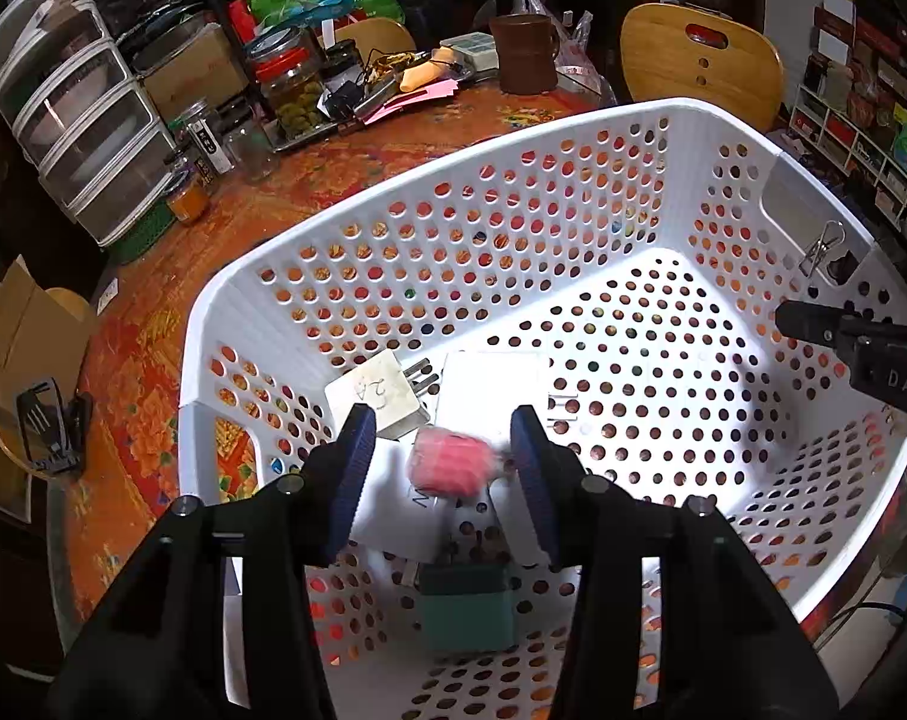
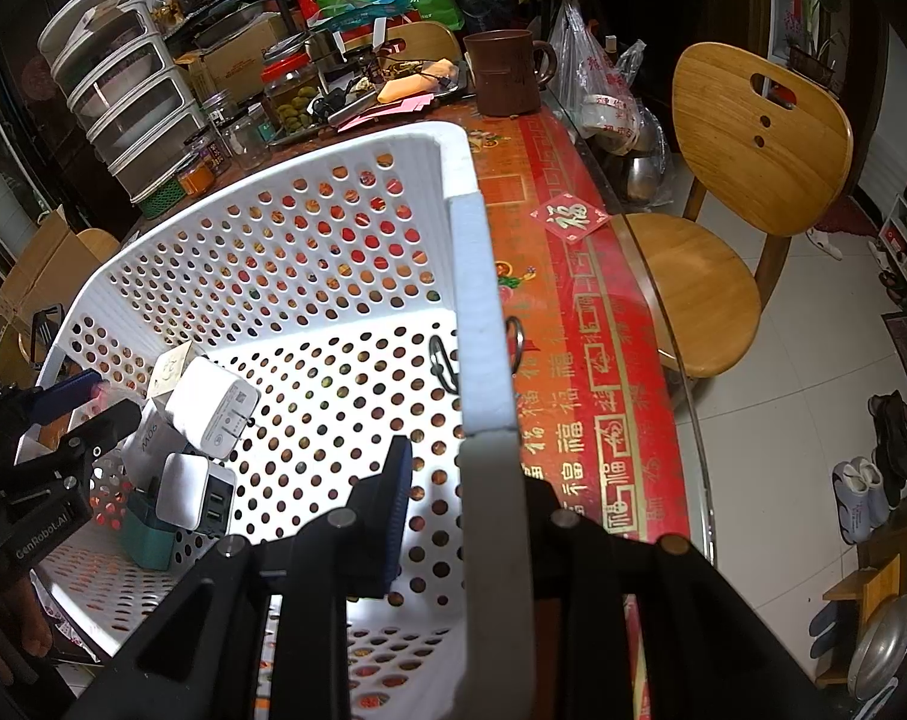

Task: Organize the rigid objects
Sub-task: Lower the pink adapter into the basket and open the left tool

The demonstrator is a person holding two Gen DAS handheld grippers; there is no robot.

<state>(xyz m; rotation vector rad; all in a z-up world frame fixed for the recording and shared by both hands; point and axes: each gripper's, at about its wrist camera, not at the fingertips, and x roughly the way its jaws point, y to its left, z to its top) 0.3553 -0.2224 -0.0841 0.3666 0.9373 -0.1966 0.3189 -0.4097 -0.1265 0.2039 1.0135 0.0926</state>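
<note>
A white perforated basket [image 1: 603, 138] stands on the table and holds several chargers: white plug adapters [image 1: 378, 399] [image 2: 210, 408] and a teal one [image 1: 465, 612] [image 2: 144, 525]. My left gripper [image 1: 444, 456] hovers inside the basket, jaws open; a blurred pink object [image 1: 450, 462] sits between the fingers without touching them, seemingly dropping. My right gripper [image 2: 459, 498] is shut on the basket's right wall [image 2: 480, 324], one finger [image 2: 393, 510] inside and one outside. The left gripper also shows in the right wrist view [image 2: 87, 396].
The table has a red-orange patterned cloth [image 2: 573, 324]. Jars [image 1: 291, 90], a brown mug [image 2: 507, 75], a drawer unit [image 1: 75, 114] and clutter crowd the far side. A metal binder clip [image 1: 819, 249] hangs on the basket rim. A wooden chair [image 2: 753, 180] stands at the right.
</note>
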